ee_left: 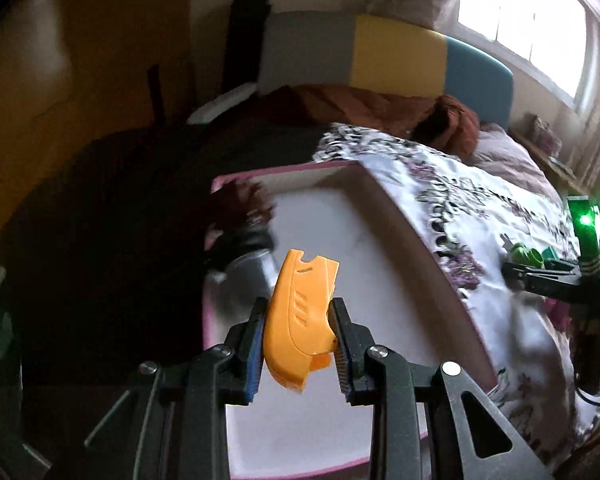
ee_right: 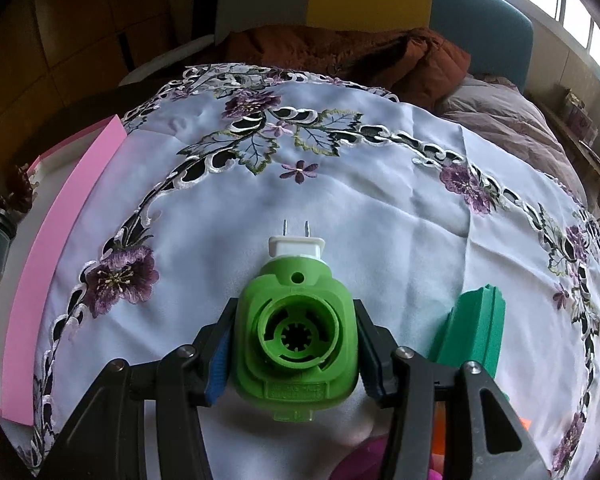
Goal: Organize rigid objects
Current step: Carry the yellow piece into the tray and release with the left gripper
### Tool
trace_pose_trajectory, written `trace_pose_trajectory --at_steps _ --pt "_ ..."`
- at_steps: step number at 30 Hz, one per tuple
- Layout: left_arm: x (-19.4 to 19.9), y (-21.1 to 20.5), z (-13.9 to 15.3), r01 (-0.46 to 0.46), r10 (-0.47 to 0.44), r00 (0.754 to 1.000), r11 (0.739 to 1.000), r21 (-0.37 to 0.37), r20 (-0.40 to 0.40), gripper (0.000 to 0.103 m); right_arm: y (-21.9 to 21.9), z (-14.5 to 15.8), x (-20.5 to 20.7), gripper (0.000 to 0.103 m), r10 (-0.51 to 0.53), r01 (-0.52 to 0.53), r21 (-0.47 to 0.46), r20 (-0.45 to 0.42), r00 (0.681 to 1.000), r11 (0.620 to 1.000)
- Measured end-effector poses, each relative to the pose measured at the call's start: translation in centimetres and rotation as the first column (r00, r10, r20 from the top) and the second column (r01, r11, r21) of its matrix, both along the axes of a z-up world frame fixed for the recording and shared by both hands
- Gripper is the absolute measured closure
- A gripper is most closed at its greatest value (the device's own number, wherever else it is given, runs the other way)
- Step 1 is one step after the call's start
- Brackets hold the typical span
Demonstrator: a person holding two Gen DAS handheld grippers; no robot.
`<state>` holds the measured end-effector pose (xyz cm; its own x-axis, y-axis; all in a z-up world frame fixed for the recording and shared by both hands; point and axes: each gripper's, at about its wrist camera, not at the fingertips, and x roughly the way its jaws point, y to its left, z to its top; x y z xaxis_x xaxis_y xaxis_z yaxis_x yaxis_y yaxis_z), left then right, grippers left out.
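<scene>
The pink box point(ee_right: 40, 240) runs off the left edge; the dark-capped jar point(ee_left: 248, 264) inside it is motion-blurred

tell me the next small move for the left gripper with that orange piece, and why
Probably ease the left gripper a little lower and open it. It is shut on the orange plastic piece, which hangs over the bare white floor of the pink box, with the dark-capped bottle lying off to one side. The right gripper only holds the green plug-in device.

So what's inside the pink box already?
Inside the pink box lies a bottle with a black cap beside something dark and fuzzy. The orange piece in the left gripper hides some of the floor.
</scene>
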<state>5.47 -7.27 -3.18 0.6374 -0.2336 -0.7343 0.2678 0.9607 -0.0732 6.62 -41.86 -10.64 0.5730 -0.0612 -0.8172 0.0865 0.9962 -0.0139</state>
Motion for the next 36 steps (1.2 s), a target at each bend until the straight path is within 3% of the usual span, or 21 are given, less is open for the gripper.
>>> trace_pose_trajectory --at_steps 6,22,26,30,36 --pt "-0.3 2.6 -0.5 -0.021 0.019 0.999 0.998 -0.062 -0.033 0.073 0.0 0.0 0.0 0.05 0.001 -0.001 -0.004 0.004 1.0 1.0" --pt "2.4 0.3 -3.9 -0.022 0.029 0.997 0.996 0.082 -0.076 0.073 0.0 0.0 0.0 0.05 0.0 0.0 -0.004 0.01 1.0 1.0" --pt "4.1 0.4 -4.7 -0.052 0.06 0.993 0.996 0.072 -0.105 0.071 0.0 0.0 0.0 0.05 0.001 -0.001 -0.004 0.011 1.0 1.0" --pt "3.6 0.8 -4.1 -0.055 0.059 0.996 0.997 0.062 -0.061 0.067 0.1 0.1 0.1 0.05 0.002 -0.002 -0.006 0.013 1.0 1.0" --pt "2.8 1.7 -3.5 -0.059 0.06 0.996 0.998 0.019 -0.061 0.061 0.0 0.1 0.1 0.05 0.003 -0.003 -0.008 0.015 1.0 1.0"
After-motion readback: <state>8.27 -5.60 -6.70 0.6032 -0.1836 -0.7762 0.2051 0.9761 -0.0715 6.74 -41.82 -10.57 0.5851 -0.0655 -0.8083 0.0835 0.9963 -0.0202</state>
